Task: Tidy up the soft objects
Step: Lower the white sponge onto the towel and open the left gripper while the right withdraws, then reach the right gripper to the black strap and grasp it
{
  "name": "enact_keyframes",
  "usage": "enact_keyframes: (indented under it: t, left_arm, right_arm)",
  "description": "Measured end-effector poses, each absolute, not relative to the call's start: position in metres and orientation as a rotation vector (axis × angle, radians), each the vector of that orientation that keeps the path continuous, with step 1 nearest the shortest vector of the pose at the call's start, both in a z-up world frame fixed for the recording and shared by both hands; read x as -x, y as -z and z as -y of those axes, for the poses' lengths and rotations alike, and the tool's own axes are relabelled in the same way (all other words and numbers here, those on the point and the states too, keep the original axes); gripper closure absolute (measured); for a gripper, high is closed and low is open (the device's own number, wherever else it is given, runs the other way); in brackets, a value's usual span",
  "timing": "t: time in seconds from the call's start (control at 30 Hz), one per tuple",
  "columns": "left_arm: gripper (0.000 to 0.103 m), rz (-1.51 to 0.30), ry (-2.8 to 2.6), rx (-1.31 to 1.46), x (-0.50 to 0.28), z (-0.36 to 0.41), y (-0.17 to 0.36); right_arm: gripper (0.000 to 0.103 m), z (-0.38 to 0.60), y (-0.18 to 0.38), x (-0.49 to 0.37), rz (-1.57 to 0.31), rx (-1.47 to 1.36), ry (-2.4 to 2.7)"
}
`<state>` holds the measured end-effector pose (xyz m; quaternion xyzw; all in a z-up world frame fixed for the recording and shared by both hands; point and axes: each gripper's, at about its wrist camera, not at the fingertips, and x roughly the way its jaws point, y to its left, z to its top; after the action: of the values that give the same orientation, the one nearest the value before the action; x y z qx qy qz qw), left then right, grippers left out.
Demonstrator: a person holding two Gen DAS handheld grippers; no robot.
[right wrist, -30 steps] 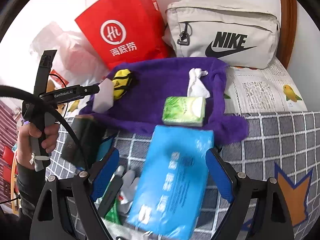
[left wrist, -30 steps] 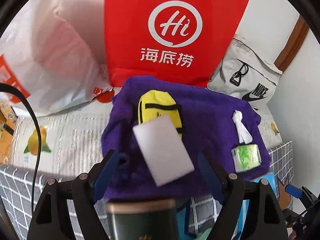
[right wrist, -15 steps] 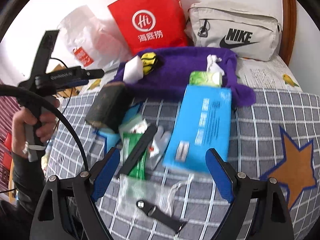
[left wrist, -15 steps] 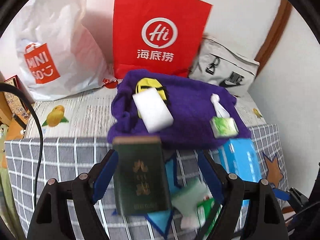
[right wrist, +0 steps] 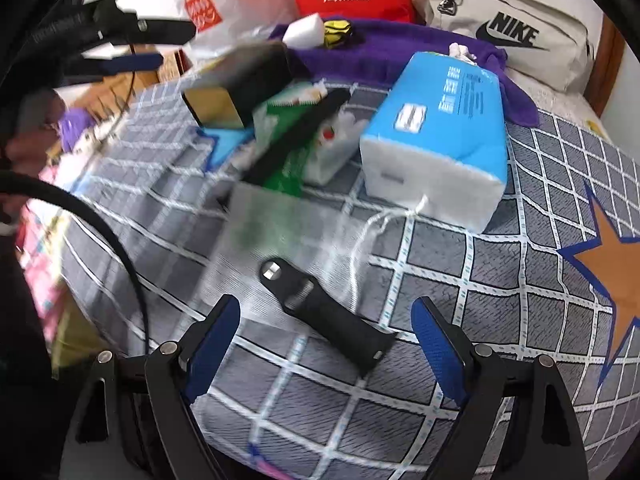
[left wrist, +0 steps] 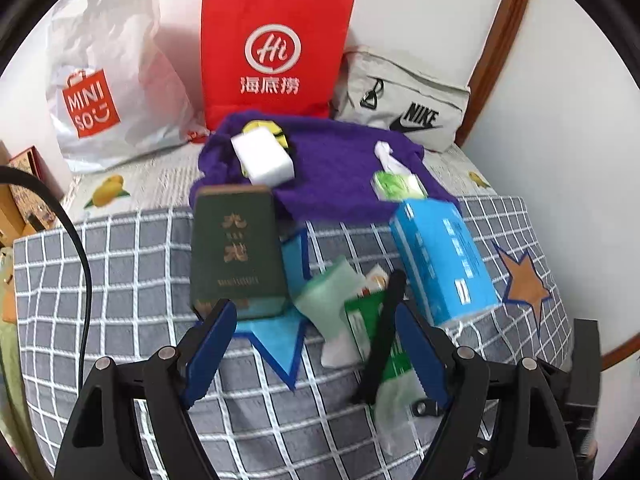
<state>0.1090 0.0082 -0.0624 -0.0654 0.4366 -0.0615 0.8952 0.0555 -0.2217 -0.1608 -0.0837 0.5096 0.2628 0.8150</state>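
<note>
Looking at: a bed with a grey checked blanket (left wrist: 120, 264) and a pile of small things on it.
My left fingers (left wrist: 316, 344): wide apart and holding nothing; they hang over the near side of the pile.
My right fingers (right wrist: 326, 344): wide apart too, with nothing held; the black strap (right wrist: 328, 316) lies flat on the blanket between them, and I am not touching it.
Purple towel (left wrist: 336, 172): spread out at the back of the bed, just in front of the bags.
White sponge (left wrist: 262, 156): on the left part of the towel, partly covering a yellow toy (left wrist: 266, 128).
Small green tissue pack (left wrist: 396, 186): on the right part of the towel, with a white tissue sticking out.
Blue tissue pack (left wrist: 442, 258): on the blanket, its far end touching the towel's edge.
Dark green box (left wrist: 236, 252): left of the blue pack, on the blanket.
Green and white packets (left wrist: 352, 308): in a heap between the box and the blue pack, with a long black strip (left wrist: 384, 328) lying over them.
Thin see-through bag (right wrist: 276, 232): flat on the blanket, under the top end of the black strap.
Back wall: a white shop bag (left wrist: 104, 80), a red paper bag (left wrist: 276, 48) and a grey sports bag (left wrist: 404, 96) stand in a row.
</note>
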Motion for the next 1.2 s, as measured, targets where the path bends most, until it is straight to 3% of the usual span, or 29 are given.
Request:
enact_keyframes:
  t: [0.47, 0.53, 0.6, 0.77, 0.97, 1.13, 1.2]
  left_arm:
    - [0.022, -0.928, 0.144, 0.187, -0.077, -0.003, 0.081]
    - [0.022, -0.928, 0.145, 0.195, -0.075, -0.005, 0.082]
    - [0.022, -0.931, 0.147, 0.199, -0.074, -0.005, 0.084]
    - [0.022, -0.929, 0.153, 0.209, -0.070, -0.008, 0.086]
    - [0.022, -0.936, 0.162, 0.228, -0.070, -0.011, 0.090]
    - [0.022, -0.940, 0.166, 0.230, -0.069, -0.012, 0.092]
    - [0.022, -0.940, 0.167, 0.234, -0.069, -0.013, 0.092]
  right_arm:
    - [0.016, 0.229, 0.188, -0.041, -0.947, 0.259, -0.542]
    - [0.028, 0.228, 0.185, -0.040, -0.940, 0.262, -0.534]
    - [0.058, 0.229, 0.180, -0.039, -0.938, 0.255, -0.540]
    - [0.077, 0.240, 0.173, -0.041, -0.985, 0.206, -0.522]
    - [0.076, 0.234, 0.172, -0.033, -0.983, 0.270, -0.544]
    - [0.063, 0.218, 0.175, -0.028, -0.995, 0.333, -0.613]
    - [0.065, 0.212, 0.177, -0.022, -0.963, 0.386, -0.613]
